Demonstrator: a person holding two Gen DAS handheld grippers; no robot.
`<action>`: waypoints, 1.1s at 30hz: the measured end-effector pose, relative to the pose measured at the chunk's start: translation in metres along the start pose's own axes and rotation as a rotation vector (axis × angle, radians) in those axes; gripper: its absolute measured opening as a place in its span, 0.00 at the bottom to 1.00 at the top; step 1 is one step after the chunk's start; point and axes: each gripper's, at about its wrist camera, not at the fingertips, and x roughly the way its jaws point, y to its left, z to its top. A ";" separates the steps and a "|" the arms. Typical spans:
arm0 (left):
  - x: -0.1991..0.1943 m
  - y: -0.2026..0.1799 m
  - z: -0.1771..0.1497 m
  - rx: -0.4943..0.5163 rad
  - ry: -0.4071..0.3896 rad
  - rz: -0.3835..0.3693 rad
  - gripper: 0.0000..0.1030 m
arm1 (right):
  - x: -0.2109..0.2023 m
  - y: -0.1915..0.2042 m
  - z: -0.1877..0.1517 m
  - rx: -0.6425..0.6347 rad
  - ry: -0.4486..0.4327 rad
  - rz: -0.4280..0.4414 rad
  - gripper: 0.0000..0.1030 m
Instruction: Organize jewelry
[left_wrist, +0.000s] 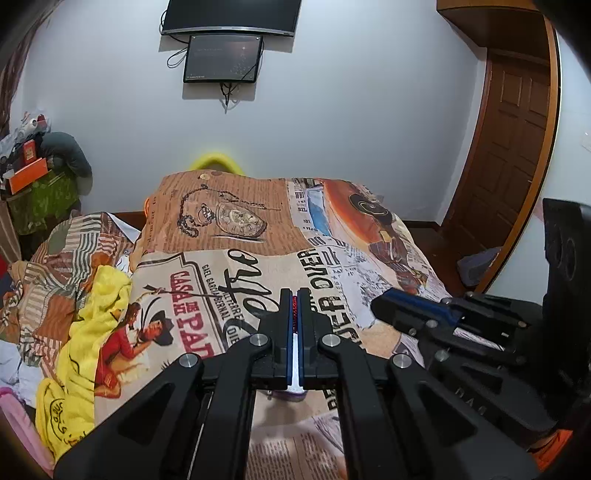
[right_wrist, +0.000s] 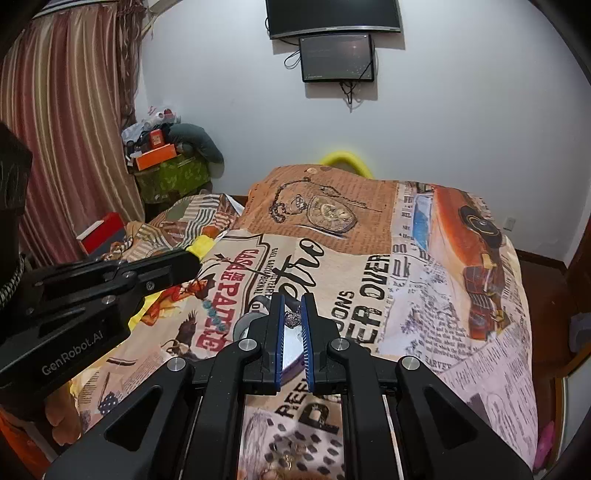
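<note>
My left gripper (left_wrist: 294, 295) is shut on a thin white piece with a red beaded end (left_wrist: 294, 308), held above the printed bedspread (left_wrist: 229, 236). My right gripper (right_wrist: 293, 301) is closed on a silver ornamental jewelry piece (right_wrist: 292, 318), with a round silver box (right_wrist: 291, 345) showing between and below the fingers. A turquoise bead strand (right_wrist: 215, 314) lies on the bedspread (right_wrist: 424, 295) to the left of it. The right gripper also shows in the left wrist view (left_wrist: 384, 304), and the left one in the right wrist view (right_wrist: 192, 258).
A yellow cloth (left_wrist: 92, 317) and striped fabric (left_wrist: 62, 243) lie on the bed's left. A cluttered green-covered stand (right_wrist: 170, 177) and curtain (right_wrist: 66, 129) stand at left. Two wall screens (left_wrist: 221, 55) hang ahead. A wooden door (left_wrist: 513, 147) is at right.
</note>
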 end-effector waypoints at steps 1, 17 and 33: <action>0.002 0.001 0.001 0.001 -0.001 0.000 0.00 | 0.003 0.000 0.001 -0.001 0.003 0.004 0.08; 0.032 0.003 0.018 0.016 0.006 -0.034 0.00 | 0.048 -0.006 0.007 0.020 0.071 0.102 0.08; 0.097 0.043 -0.031 -0.052 0.191 -0.012 0.00 | 0.103 -0.011 -0.012 0.033 0.265 0.135 0.08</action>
